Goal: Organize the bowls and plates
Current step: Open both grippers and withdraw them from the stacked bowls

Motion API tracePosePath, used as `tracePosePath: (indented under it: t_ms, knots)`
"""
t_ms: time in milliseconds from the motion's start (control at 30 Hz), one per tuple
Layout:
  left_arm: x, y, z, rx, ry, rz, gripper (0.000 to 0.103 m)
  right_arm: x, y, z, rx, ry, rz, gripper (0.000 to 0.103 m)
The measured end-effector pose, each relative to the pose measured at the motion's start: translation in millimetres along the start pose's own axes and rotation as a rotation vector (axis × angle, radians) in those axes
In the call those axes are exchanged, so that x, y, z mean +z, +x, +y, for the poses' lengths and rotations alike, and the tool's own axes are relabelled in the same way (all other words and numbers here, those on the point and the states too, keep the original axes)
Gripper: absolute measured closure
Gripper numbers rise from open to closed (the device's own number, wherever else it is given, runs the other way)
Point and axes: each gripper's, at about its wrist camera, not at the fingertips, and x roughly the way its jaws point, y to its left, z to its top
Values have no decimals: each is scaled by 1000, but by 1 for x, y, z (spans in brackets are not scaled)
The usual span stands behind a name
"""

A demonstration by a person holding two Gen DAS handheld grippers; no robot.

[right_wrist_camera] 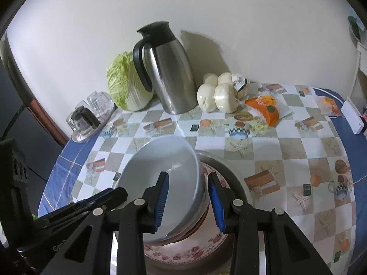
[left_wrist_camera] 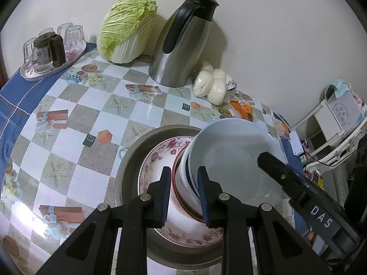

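Straddling bowl stack [left_wrist_camera: 195, 183] rims: left fingers [left_wrist_camera: 184, 197] clamped | right fingers [right_wrist_camera: 189, 201] apart (kettle [right_wrist_camera: 169, 73] behind)

The bench [left_wrist_camera: 75, 105] wears a glossy, smooth plastic cloth. The white bowl [left_wrist_camera: 229, 151] and the flowered plate [left_wrist_camera: 156, 160] beneath it look like glazed ceramic, shiny. Behind the bowl, the thermos jug [left_wrist_camera: 181, 52] is brushed metal with a matt black plastic handle. The fingers [right_wrist_camera: 215, 204] carry ribbed blue pads.

Two fisheye wrist views look steeply down from close above, from opposite sides; both share the stacked bowls [left_wrist_camera: 231, 158] [right_wrist_camera: 165, 171] and the steel jug [left_wrist_camera: 183, 45] [right_wrist_camera: 169, 68].
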Motion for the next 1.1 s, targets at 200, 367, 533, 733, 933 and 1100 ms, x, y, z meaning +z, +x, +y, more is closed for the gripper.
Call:
tracePosePath:
  t_ms: [200, 367, 533, 733, 933, 1100]
  knots:
    - [-1, -6, 3, 0, -8, -10, 69, 0, -6, -17, -10, 70, -34, 73]
    - [-1, -11, 3, 2, -9, -23, 67, -4, -6, -22, 38, 103, -29, 92]
    - [-3, -18, 3, 13, -4, -30, 61, -6, -3, -21, 35, 105, -13, 93]
    - [-9, -27, 1, 23, 11, -40, 45, -10, -4, -18, 23, 82, 18, 89]
    - [-17, -39, 2, 37, 16, -62, 33, -18, -23, -12, 17, 40, 1, 81]
    - [-32, -48, 5, 79, 27, -66, 26, -36, -38, -7, -1, 0, -2, 55]
